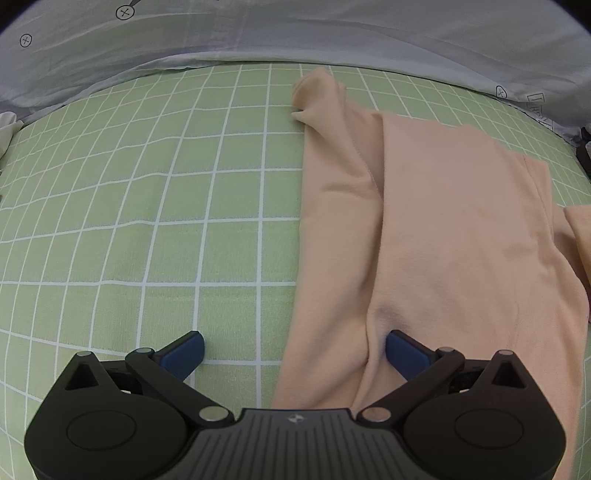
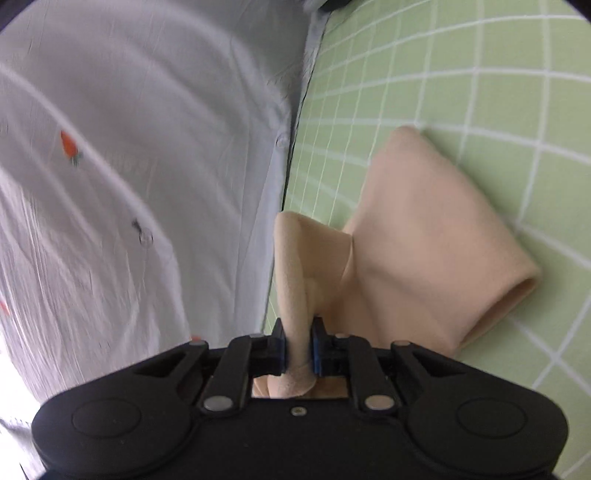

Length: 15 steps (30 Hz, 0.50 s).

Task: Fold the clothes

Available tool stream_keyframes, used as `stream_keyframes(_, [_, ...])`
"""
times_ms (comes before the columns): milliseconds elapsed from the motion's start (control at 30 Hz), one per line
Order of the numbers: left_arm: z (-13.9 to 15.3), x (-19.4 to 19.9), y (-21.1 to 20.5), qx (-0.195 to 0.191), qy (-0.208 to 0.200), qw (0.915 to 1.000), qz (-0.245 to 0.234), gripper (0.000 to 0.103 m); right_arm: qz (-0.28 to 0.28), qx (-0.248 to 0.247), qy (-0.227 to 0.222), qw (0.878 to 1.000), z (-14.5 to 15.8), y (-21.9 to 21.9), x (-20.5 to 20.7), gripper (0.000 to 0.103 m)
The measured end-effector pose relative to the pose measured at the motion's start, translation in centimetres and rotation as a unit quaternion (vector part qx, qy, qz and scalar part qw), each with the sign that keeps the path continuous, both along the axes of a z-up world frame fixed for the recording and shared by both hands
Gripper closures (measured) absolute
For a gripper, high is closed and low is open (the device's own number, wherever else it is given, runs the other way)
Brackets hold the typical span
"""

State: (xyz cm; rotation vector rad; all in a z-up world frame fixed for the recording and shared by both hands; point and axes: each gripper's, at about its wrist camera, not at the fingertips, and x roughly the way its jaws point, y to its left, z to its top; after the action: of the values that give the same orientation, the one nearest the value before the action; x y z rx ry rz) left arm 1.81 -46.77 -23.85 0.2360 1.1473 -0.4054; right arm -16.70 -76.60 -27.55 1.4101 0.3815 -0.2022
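Note:
A peach garment (image 1: 436,229) lies on the green checked sheet (image 1: 147,206), its left part folded over lengthwise. My left gripper (image 1: 295,349) hangs open over the garment's near left edge; one blue pad (image 1: 404,350) rests on the cloth, the other pad (image 1: 184,350) is above the sheet. In the right wrist view my right gripper (image 2: 298,349) is shut on a pinched fold of the peach garment (image 2: 424,251), lifted off the sheet (image 2: 480,92). A sleeve end (image 2: 517,291) lies to the right.
A pale grey-white cloth (image 1: 332,33) with small printed marks borders the far side of the sheet. The same white cloth (image 2: 129,166), with carrot prints, fills the left of the right wrist view. A dark object (image 1: 585,147) sits at the right edge.

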Motion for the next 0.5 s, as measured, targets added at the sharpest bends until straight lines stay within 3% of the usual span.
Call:
stream_keyframes(67, [0.0,-0.1,0.0,-0.001,-0.001,1.0000,-0.001,0.000,0.089,-0.078,0.067,0.991,0.8,3.3,3.4,0.086])
stream_keyframes(133, [0.0,-0.1,0.0,0.000,-0.001,1.0000,0.000,0.000,0.143,-0.156,0.109,0.971,1.8,5.7,5.4,0.082])
stream_keyframes(167, [0.0,0.0,-0.1,0.000,0.000,1.0000,0.001,0.000,0.161,-0.191,0.119,0.961,2.4,6.7,5.9,0.073])
stream_keyframes(200, [0.0,0.0,-0.1,0.000,0.001,1.0000,0.001,0.000,0.169,-0.210,0.114,0.956,3.2,7.1,6.0,0.049])
stream_keyframes(233, [0.1,0.1,-0.2,0.001,0.005,1.0000,0.003,0.000,0.175,-0.228,0.109,0.951,4.0,7.5,6.0,0.036])
stream_keyframes(267, [0.2,0.3,-0.4,0.003,0.008,1.0000,0.005,0.000,0.173,-0.240,0.104,0.950,4.6,7.6,5.7,0.017])
stream_keyframes(333, [0.4,0.6,-0.3,0.004,0.019,0.9997,0.017,0.000,0.154,-0.264,0.096,0.947,5.8,7.4,4.8,0.011])
stream_keyframes(367, [0.6,0.8,-0.2,0.003,0.026,0.9993,0.026,0.000,0.139,-0.279,0.096,0.945,6.3,7.2,4.3,0.000])
stream_keyframes(433, [1.4,0.8,0.0,0.001,0.018,0.9991,0.038,0.000,0.091,-0.321,0.120,0.935,7.1,6.3,2.5,0.000])
stream_keyframes(500, [2.6,0.5,0.2,-0.003,-0.002,0.9991,0.043,0.000,0.051,-0.373,0.174,0.910,7.1,5.8,1.7,0.000])
